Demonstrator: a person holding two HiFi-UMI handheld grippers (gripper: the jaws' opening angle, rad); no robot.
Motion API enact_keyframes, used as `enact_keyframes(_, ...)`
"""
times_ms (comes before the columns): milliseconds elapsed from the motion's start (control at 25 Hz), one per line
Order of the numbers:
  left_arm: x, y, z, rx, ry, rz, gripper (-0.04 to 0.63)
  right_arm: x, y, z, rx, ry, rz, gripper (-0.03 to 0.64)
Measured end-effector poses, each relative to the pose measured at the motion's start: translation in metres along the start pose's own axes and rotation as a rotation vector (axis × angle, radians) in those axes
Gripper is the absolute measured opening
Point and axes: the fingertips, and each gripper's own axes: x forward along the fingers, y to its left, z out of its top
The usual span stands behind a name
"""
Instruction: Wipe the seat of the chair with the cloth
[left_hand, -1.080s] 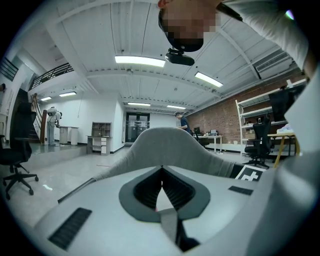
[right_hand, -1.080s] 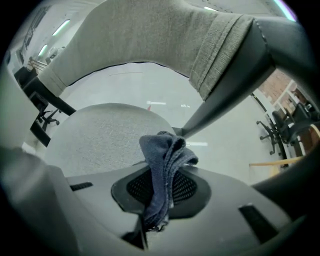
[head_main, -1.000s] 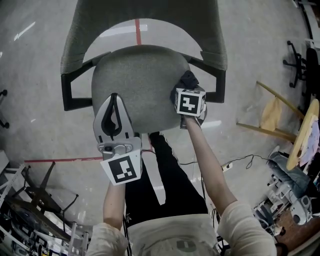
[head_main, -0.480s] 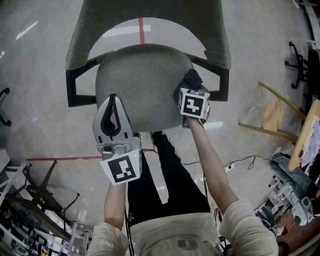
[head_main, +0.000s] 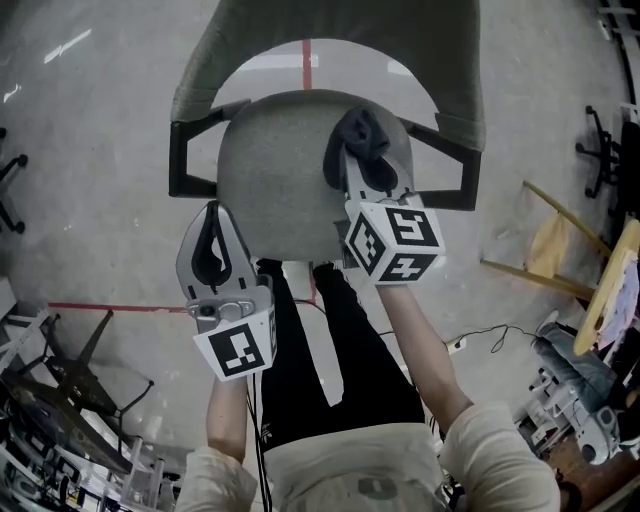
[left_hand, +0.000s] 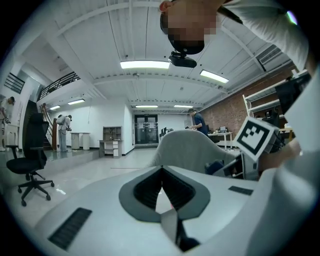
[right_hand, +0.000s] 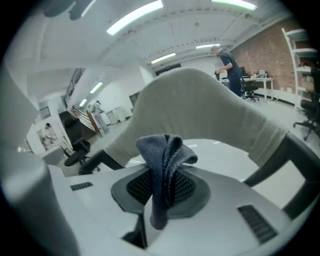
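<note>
- Left gripper (head_main: 212, 212): nearest to the person, at the front-left edge of the seat (head_main: 280, 190). Fingers pressed together at the tips, nothing between them. Idle, off the wiping area.
- Right gripper (head_main: 368, 172): over the right half of the seat, fingers clamped on the cloth (head_main: 355, 138).
- Cloth: dark blue, bunched into a folded wad that stands out past the fingertips toward the back of the seat. Cannot tell whether it touches the seat fabric; it looks lifted.
- Seat: grey, rounded, bare apart from the cloth. Most of it lies left of the cloth and looks unwiped.
- Step in hand, my reading: bring the wad down flat on the seat. Tip the right gripper so cloth, not finger, meets the fabric. Use overlapping strokes from the right side across to the left edge with steady light pressure.
- Risks: the narrow wad covers little per pass, and the chair may shift under a push.
- Backrest (head_main: 330, 25): beyond the seat; stop strokes short of it.
</note>
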Motion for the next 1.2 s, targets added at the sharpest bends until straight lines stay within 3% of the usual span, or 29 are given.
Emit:
enact_keyframes(200, -0.019, 0.034, 0.002, -0.01, 0.006, 0.051, 0.015, -0.019, 0.112, 0.01, 0.08, -0.057, 0.262, 0.057)
enact_keyframes(440, -0.043, 0.071, -0.006, -0.038, 0.026, 0.111, 0.015, -0.016, 0.204, -0.079, 0.142, 0.146, 0.422, 0.057)
enact_keyframes(600, -0.057, 0.09, -0.015, -0.039, 0.042, 0.137, 0.015, 0.001, 0.223, -0.154, 0.156, 0.314, 0.421, 0.057)
enact_keyframes(720, -0.064, 0.102, -0.022, -0.028, 0.042, 0.153, 0.015, 0.017, 0.218, -0.2, 0.189, 0.433, 0.394, 0.057)
enact_keyframes(800, -0.068, 0.107, -0.026, -0.023, 0.043, 0.161, 0.015, 0.023, 0.211, -0.223, 0.158, 0.492, 0.372, 0.057)
enact_keyframes(1200, -0.066, 0.095, -0.03, -0.039, 0.05, 0.137, 0.015, 0.033, 0.187, -0.259, 0.05, 0.57, 0.309, 0.057)
